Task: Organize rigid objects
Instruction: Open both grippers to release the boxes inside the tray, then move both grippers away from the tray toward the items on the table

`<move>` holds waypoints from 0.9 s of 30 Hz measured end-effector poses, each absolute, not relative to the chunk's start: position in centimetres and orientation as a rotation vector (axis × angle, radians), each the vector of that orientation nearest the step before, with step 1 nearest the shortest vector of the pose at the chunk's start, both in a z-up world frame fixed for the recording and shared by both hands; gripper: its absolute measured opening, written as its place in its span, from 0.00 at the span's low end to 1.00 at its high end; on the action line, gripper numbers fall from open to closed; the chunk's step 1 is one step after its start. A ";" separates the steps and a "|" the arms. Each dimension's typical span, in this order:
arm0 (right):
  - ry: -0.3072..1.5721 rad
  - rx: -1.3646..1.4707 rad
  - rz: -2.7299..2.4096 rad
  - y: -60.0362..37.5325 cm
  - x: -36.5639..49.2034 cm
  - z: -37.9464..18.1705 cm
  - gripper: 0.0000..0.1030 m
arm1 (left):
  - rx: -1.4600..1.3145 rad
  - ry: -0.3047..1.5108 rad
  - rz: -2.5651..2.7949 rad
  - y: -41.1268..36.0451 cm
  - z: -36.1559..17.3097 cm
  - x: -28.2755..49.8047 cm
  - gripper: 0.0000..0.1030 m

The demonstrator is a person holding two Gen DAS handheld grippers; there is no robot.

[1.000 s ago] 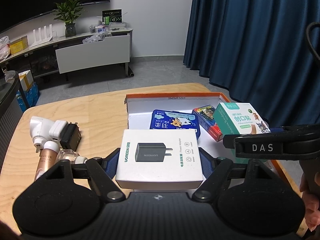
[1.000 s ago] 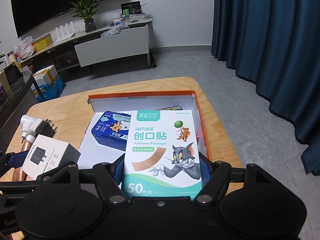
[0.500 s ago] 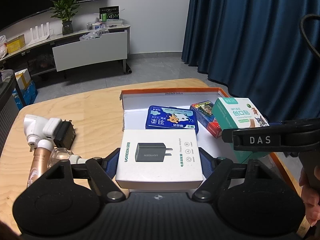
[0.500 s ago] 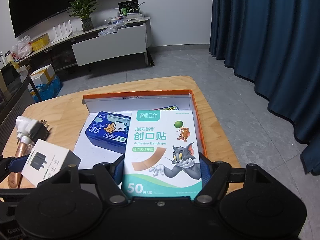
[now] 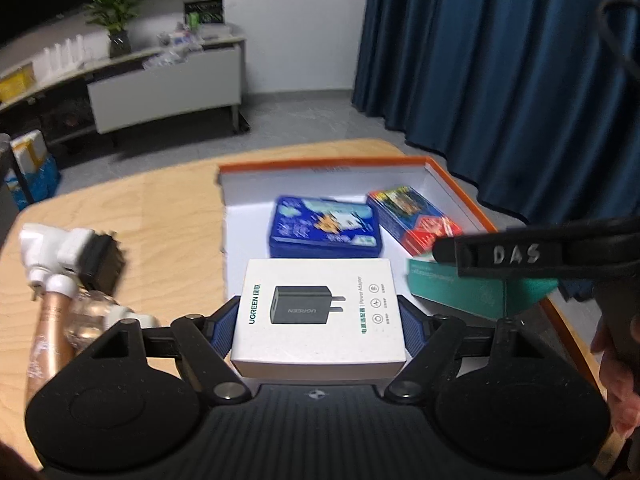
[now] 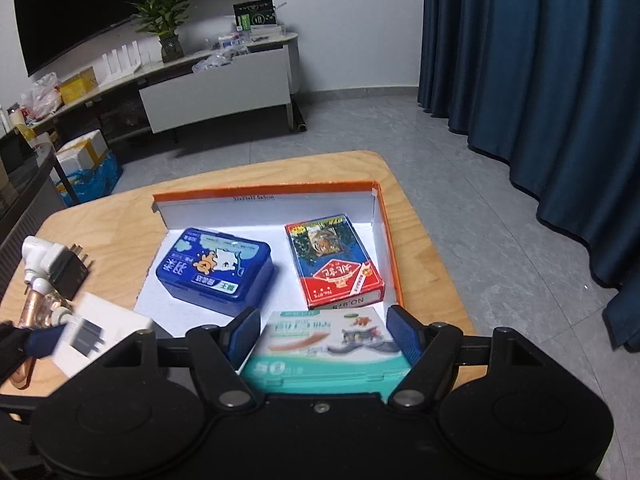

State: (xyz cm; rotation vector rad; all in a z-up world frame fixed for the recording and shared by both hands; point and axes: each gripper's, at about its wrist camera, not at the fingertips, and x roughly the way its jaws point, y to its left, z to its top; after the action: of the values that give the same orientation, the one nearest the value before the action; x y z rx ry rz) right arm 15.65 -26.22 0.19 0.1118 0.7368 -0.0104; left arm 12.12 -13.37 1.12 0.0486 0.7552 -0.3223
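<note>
My left gripper (image 5: 320, 304) is shut on a white charger box (image 5: 318, 312), held above the near left edge of an orange-rimmed tray (image 6: 264, 192). The right gripper (image 6: 324, 320) hangs over the tray's near right corner with its jaws opening. A teal bandage box (image 6: 328, 344) lies low and flat between them, with the pads (image 6: 404, 332) off its sides. From the left wrist view, the bandage box (image 5: 460, 288) rests tilted under the right gripper's arm. A blue tin (image 6: 216, 268) and a red and blue card pack (image 6: 336, 264) lie in the tray.
On the wooden table (image 6: 120, 224) left of the tray lie white plugs (image 6: 40, 256), a black adapter (image 6: 68, 276), a gold tube (image 5: 48, 320) and a small clear bottle (image 5: 88, 316). A hand (image 5: 616, 360) grips the right tool. Blue curtains hang to the right.
The right jaws have spread and the bandage box has dropped out of their grip, down flat into the tray's near right corner. The left gripper still holds the charger box in about the same place.
</note>
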 end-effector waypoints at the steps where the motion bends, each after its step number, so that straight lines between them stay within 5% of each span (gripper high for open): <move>1: 0.727 0.118 0.000 -26.4 15.5 0.4 0.89 | 0.041 0.761 -0.334 -13.5 0.9 12.2 0.78; 5: 0.690 0.127 -0.018 -27.2 15.0 1.3 0.98 | 0.040 0.778 -0.361 -14.0 0.5 12.2 0.92; 12: 0.545 0.216 -0.036 -28.7 14.3 1.7 0.98 | 0.011 0.782 -0.356 -13.3 0.8 12.1 0.95; 18: 0.659 0.207 0.011 -28.7 16.1 0.4 0.99 | -0.012 0.779 -0.340 -12.1 1.6 12.1 0.95; 27: 0.537 0.266 0.132 -28.8 16.8 -0.8 0.99 | -0.071 0.766 -0.290 -8.2 2.4 11.3 0.95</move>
State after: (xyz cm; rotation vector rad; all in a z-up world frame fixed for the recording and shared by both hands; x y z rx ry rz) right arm 16.79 -28.83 -0.78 0.2661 0.5373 0.1324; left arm 11.33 -8.18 2.41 -0.0710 0.7657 -0.2895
